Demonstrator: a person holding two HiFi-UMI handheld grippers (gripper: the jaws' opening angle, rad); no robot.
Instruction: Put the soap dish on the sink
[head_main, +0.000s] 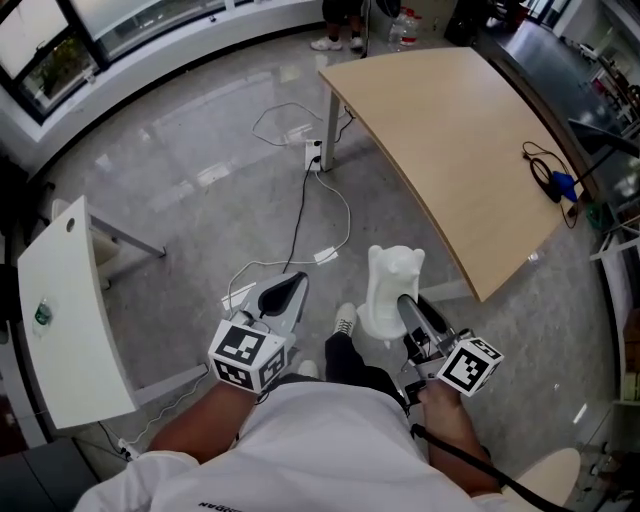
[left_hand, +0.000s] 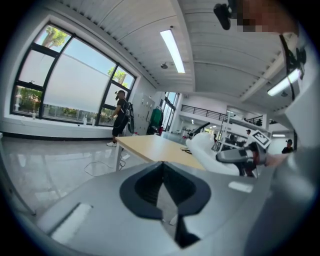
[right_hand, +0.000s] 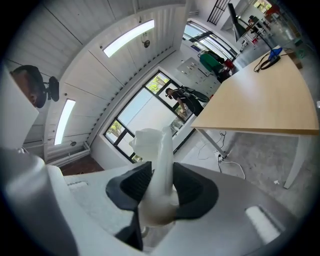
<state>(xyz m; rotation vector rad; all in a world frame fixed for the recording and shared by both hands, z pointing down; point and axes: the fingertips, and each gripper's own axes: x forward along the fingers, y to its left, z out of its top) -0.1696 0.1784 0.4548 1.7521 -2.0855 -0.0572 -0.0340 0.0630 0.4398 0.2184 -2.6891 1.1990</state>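
Pinching the white soap dish on edge, the right tongs hold it pointing forward above the floor. The left tongs are pressed together, empty. No sink shows, so its direction is unclear.

Nothing legible showed up. Cubes on left gripper and right gripper carried only square code markers. White shirt hem print was too small to read.
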